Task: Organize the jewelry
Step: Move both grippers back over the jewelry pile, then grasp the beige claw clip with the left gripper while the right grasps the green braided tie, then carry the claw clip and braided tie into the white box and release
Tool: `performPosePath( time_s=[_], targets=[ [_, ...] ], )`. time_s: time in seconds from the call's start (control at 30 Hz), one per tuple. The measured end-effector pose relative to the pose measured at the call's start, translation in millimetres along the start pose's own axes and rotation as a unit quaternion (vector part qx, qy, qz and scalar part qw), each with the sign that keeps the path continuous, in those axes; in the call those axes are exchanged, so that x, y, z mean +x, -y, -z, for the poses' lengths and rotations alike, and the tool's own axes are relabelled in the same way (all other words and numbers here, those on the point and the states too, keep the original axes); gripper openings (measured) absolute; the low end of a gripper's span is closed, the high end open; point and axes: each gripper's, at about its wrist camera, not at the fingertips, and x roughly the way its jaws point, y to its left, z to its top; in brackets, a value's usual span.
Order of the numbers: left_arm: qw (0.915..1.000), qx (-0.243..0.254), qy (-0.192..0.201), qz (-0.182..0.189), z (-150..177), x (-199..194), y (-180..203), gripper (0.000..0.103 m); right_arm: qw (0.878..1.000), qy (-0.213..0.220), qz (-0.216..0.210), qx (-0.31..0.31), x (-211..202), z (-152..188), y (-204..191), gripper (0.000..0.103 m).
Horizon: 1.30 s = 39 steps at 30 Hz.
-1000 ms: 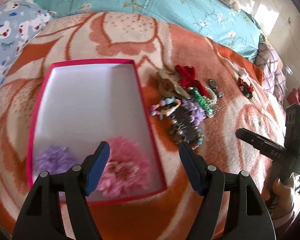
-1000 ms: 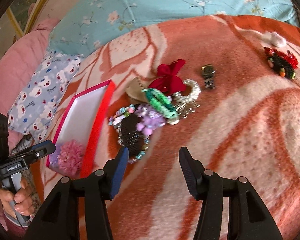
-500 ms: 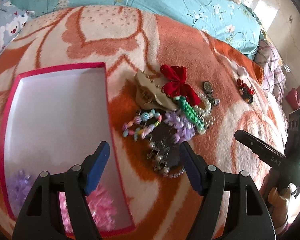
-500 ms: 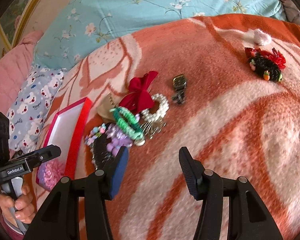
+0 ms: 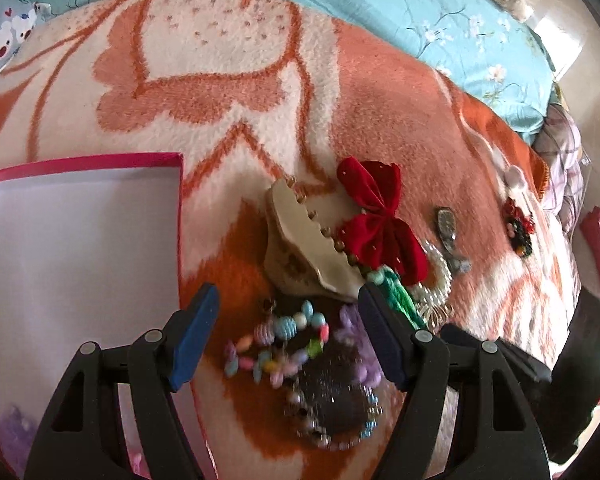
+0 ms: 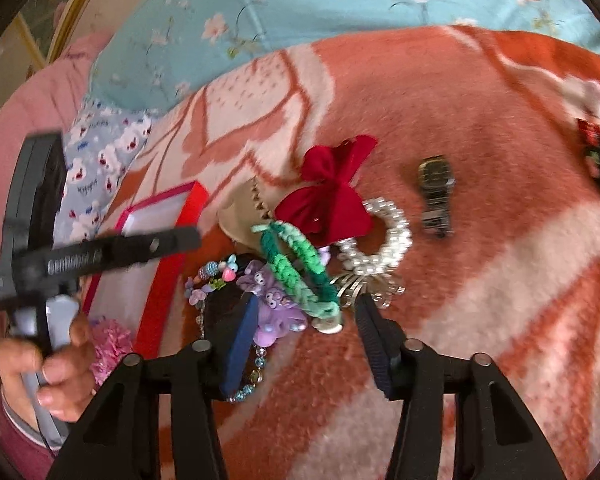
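Note:
A pile of jewelry lies on an orange and cream blanket: a pastel bead bracelet (image 5: 278, 342), a beige claw clip (image 5: 304, 248), a red bow (image 5: 376, 220), a green braided band (image 6: 296, 268), a pearl bracelet (image 6: 380, 236) and a purple charm (image 6: 270, 304). My left gripper (image 5: 288, 336) is open, its fingers on either side of the bead bracelet, just above it. My right gripper (image 6: 306, 340) is open over the near end of the green band and the purple charm. A pink-rimmed white box (image 5: 80, 240) lies to the left, with a pink pompom (image 6: 110, 344) in it.
A watch (image 6: 436, 196) lies alone right of the pile. A red and black hair piece (image 5: 520, 226) lies farther right near a small white pompom (image 5: 514, 176). A teal floral quilt (image 5: 420, 12) and a bear-print pillow (image 6: 100, 156) lie behind the blanket.
Both grippers have closed in on the jewelry pile. The left one moved right, from over the box to over the bead bracelet. The right one moved left and forward. Both stayed open.

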Motion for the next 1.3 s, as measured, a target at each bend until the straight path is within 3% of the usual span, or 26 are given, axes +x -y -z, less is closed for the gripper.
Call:
performPosePath(
  time_s=[0.13,0.2,0.27,0.33,0.37,0.67,0.97,1.03,1.07,1.13,1.3],
  targets=[
    [0.9999,0.000,-0.010,0.001,-9.2,17.9,3.1,0.068,1.000,-0.017,-0.001,-0.016,19.1,-3.9,-5.2,0.038],
    [0.9998,0.001,-0.017,0.003,-12.5,26.1,4.9,0.047,0.999,-0.023,0.006,-0.022,27.9,-6.3,-5.4,0.021],
    [0.9996,0.003,-0.026,0.010,-14.4,35.6,6.0,0.030,1.000,-0.023,0.003,-0.014,28.9,-7.1,-0.5,0.019],
    [0.9996,0.006,-0.021,0.016,-14.5,38.5,7.0,0.028,1.000,-0.014,0.001,-0.010,22.1,-6.7,3.1,0.015],
    [0.9997,0.008,-0.018,0.016,-15.2,38.7,7.8,0.027,1.000,-0.010,0.000,-0.008,18.2,-6.6,4.6,0.007],
    [0.9994,0.028,0.011,0.016,-9.3,19.4,5.9,0.022,0.999,0.028,-0.012,0.020,-14.8,-8.4,18.2,0.006],
    [0.9981,0.035,0.039,0.032,2.5,-23.0,-1.4,0.021,0.999,0.042,-0.022,0.023,-26.4,-6.3,4.2,0.006],
    [0.9979,0.031,0.047,0.033,4.6,-33.7,-6.6,0.017,0.998,0.046,-0.025,0.022,-30.7,-5.7,-0.5,0.006],
    [0.9978,0.029,0.050,0.033,5.3,-39.3,-10.5,0.004,0.998,0.047,-0.026,0.020,-32.0,-5.7,-2.9,0.006],
    [0.9976,0.023,0.046,0.046,6.7,-47.0,-19.5,0.003,0.998,0.048,-0.030,0.017,-33.7,-7.1,-9.5,0.006],
    [0.9983,0.010,0.046,0.035,12.9,-49.0,-38.8,0.003,0.998,0.050,-0.038,0.005,-30.8,-9.0,-28.1,0.006]
  ],
)
